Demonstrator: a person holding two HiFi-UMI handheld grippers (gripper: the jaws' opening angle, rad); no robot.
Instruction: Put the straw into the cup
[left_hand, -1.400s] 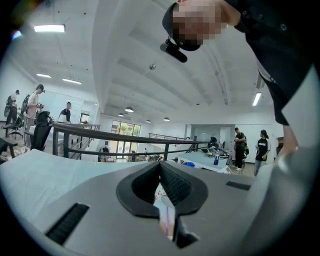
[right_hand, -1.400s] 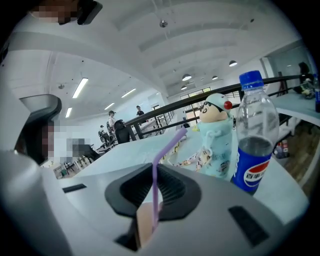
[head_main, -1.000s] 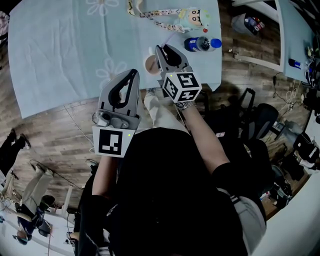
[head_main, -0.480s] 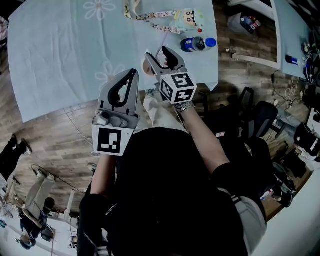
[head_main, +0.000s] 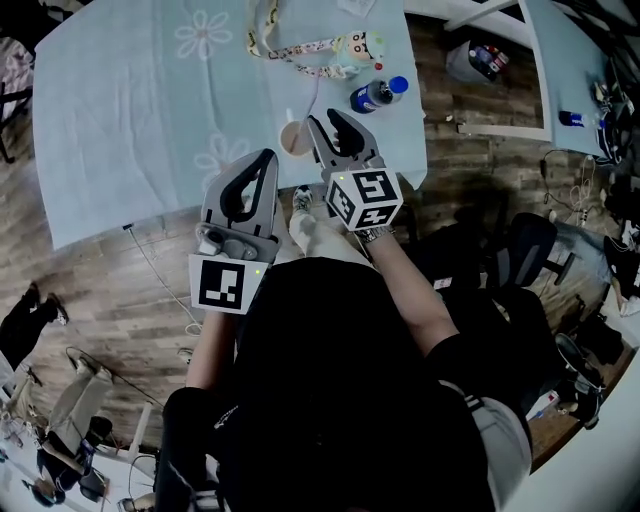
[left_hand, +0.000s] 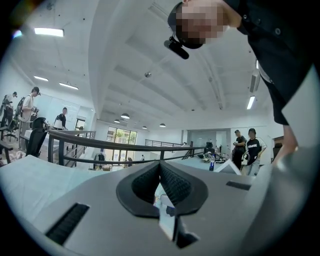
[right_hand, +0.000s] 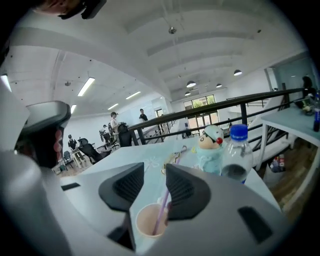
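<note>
A pale paper cup stands near the front edge of the light blue table. A thin purple straw stands in it, leaning away. In the right gripper view the cup and straw show low down between the jaws. My right gripper hovers just above and behind the cup. Its jaws stand apart and are closing, with no pad pressing on the straw. My left gripper is held level at the table edge to the left, shut with nothing in it.
A blue-capped water bottle lies right of the cup, and a small doll with a patterned lanyard lies behind it. Both rise beyond the right jaws: bottle, doll. Wooden floor and office chairs lie to the right.
The right gripper's jaws spread wide, then drew partly together, and the gripper lifted back off the cup. The straw stays in the cup. The left gripper rose a little.
</note>
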